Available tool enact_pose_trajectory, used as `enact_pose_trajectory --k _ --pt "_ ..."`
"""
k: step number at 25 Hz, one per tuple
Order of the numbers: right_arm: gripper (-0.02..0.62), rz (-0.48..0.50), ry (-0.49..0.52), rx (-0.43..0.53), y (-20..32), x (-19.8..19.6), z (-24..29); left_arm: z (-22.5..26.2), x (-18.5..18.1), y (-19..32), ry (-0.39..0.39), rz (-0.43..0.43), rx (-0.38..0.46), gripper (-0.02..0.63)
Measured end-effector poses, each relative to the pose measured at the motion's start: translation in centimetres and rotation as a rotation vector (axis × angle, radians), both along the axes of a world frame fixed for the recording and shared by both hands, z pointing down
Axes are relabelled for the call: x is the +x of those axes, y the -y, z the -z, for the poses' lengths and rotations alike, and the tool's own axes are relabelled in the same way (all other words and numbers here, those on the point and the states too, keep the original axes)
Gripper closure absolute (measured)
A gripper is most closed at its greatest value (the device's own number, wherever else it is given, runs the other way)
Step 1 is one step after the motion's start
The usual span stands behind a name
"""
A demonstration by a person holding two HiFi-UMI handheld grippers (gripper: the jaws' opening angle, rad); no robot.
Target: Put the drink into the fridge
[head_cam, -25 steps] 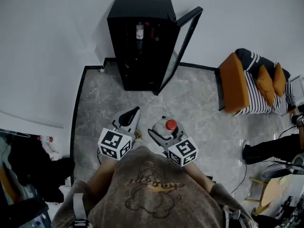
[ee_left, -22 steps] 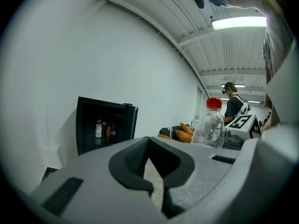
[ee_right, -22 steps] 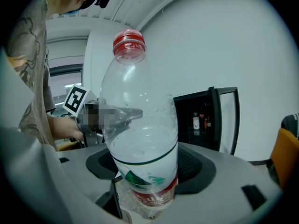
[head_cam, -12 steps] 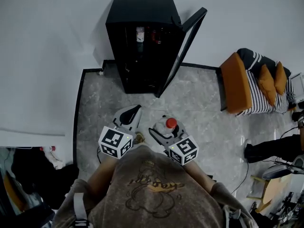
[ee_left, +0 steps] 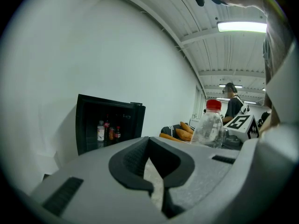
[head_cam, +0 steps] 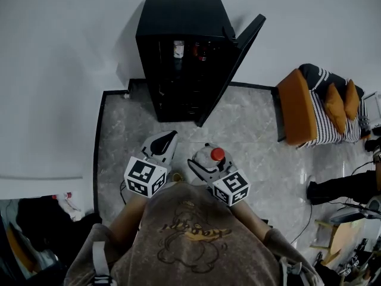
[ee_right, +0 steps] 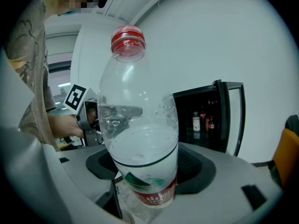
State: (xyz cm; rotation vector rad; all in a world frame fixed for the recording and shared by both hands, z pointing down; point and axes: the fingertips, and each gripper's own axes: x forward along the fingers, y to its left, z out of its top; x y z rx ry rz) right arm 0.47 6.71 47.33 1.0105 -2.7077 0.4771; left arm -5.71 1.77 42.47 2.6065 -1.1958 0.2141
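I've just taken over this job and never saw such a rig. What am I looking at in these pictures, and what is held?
No robot arm here: a person carries a two-jaw gripper in each hand. The wide picture comes from a camera on the person's head, looking down at the grey floor. The other two come from cameras riding on each gripper, looking along its jaws. The cubes with black-and-white squares are part of the grippers. The right gripper is clamped on a clear bottle with a red cap, partly full and upright. The left gripper has its jaws nearly together with nothing between them. Ahead stands a black fridge, its door open, a few bottles on a shelf inside. At the right is an orange and striped seat.
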Motion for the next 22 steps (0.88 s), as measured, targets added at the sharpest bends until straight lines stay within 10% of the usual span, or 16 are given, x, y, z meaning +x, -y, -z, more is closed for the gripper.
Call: enact_pose_trajectory --k 22 --pt "0.255 -0.007 -0.006 0.033 6.6 -1.2 0.2 -0.4 -0.8 5.0 -0.009 -0.023 -0.004 0.600"
